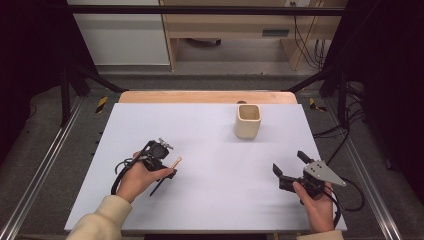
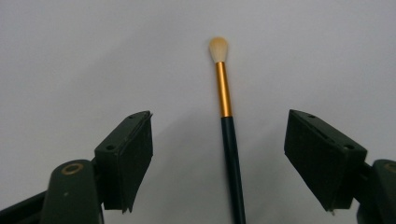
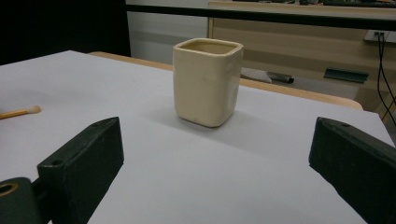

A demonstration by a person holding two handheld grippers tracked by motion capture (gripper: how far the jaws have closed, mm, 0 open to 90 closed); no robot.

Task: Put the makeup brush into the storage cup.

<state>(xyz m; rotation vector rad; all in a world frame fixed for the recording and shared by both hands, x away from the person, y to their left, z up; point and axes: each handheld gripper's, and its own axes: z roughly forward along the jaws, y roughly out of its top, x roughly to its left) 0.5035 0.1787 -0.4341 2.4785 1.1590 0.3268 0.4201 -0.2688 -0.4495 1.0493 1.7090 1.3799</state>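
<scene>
Both sets of jaws stand open. On the left gripper (image 2: 219, 158), they straddle the brush (image 2: 227, 130) without touching it: the dark handle runs up between the pads (image 2: 133, 158), the gold ferrule and pale tuft lie beyond them, and bare table (image 1: 210, 125) shows on either side of the handle. The brush lies flat on the white surface, at the left of the high view, its tuft pointing up and right toward the cup (image 1: 248, 121). The right gripper (image 1: 290, 167) holds nothing; it rests near the table's right edge and faces the cream square cup, which stands upright, well apart from both hands.

The likely step in hand is closing on the handle, presumably to carry the brush to the cup. Several things could spoil that. The handle is thin and round, and it sits a little right of centre between the pads, so one pad may reach it first and roll or push it sideways instead of pinching it. If the jaws close too high above the table, they may meet over the handle and miss it. A grip taken low on the handle leaves the ferrule end long, so the brush may swing or droop when lifted. The cup's mouth is narrow, and a tilted brush could catch its rim and tip it.
</scene>
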